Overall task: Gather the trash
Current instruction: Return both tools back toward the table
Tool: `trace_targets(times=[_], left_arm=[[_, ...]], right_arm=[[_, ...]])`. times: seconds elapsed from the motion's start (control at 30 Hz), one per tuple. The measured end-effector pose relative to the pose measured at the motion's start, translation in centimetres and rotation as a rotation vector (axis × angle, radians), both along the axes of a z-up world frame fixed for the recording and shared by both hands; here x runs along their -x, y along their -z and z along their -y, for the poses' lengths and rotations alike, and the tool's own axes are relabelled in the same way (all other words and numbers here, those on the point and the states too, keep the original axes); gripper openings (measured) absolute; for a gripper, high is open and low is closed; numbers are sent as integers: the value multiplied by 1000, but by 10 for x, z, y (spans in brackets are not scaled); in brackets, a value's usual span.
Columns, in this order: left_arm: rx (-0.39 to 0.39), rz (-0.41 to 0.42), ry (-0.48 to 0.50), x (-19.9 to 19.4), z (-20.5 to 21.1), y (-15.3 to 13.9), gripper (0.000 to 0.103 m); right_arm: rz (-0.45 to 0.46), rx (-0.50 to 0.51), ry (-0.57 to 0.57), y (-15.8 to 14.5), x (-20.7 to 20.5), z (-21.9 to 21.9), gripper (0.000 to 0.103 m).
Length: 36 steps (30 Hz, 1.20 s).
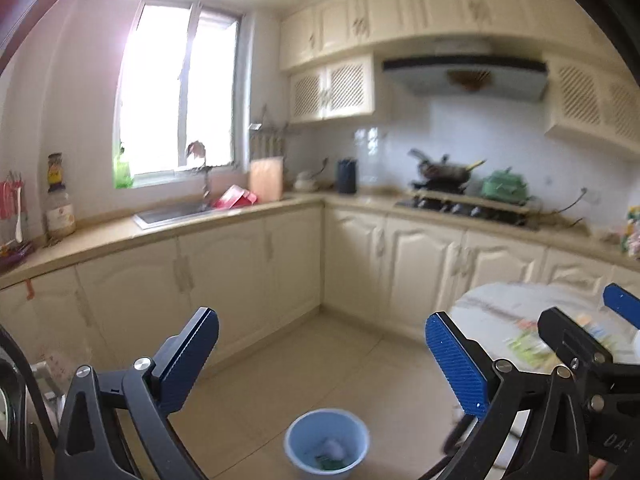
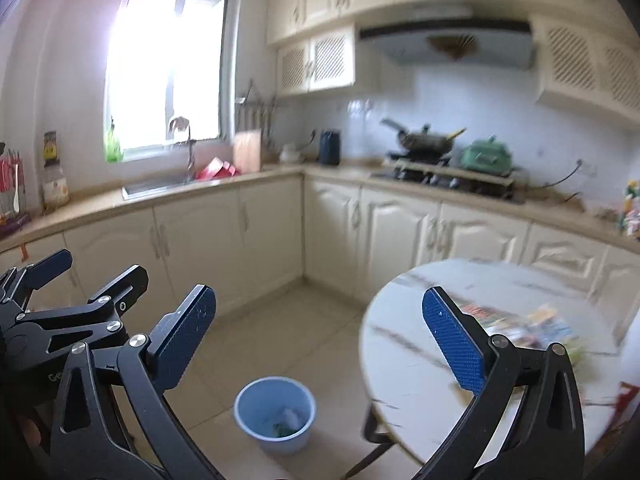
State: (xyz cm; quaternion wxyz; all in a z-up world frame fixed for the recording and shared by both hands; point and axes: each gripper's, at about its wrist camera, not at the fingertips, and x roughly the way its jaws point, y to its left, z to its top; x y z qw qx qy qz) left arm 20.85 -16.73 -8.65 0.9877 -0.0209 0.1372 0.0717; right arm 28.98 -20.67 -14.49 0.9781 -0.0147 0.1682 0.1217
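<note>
Left hand-held gripper (image 1: 322, 364) released, empty; right hand-held gripper (image 2: 320, 344) likewise; blue bin (image 2: 275, 414) holds trash.

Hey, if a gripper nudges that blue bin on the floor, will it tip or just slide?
The blue bin looks like thin plastic and holds only a few scraps, so it is probably light. On the smooth floor tiles it would likely slide. It widens toward the rim, so a push up high might tip it.
</note>
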Motion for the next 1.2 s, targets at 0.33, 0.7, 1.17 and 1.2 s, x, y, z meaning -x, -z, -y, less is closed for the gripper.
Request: trace_targets(times=[0.33, 0.7, 1.17, 1.2], left_arm=[[-37, 153, 70, 107, -9, 7, 102], [-60, 240, 93, 199, -10, 67, 102], [-67, 195, 164, 171, 14, 48, 102], [-68, 186, 175, 164, 19, 44, 102]], right_arm=[[154, -14, 126, -55, 91, 60, 103], [233, -25, 193, -76, 127, 94, 103], [207, -47, 286, -58, 119, 136, 103], [198, -51, 297, -54, 118, 141, 103]])
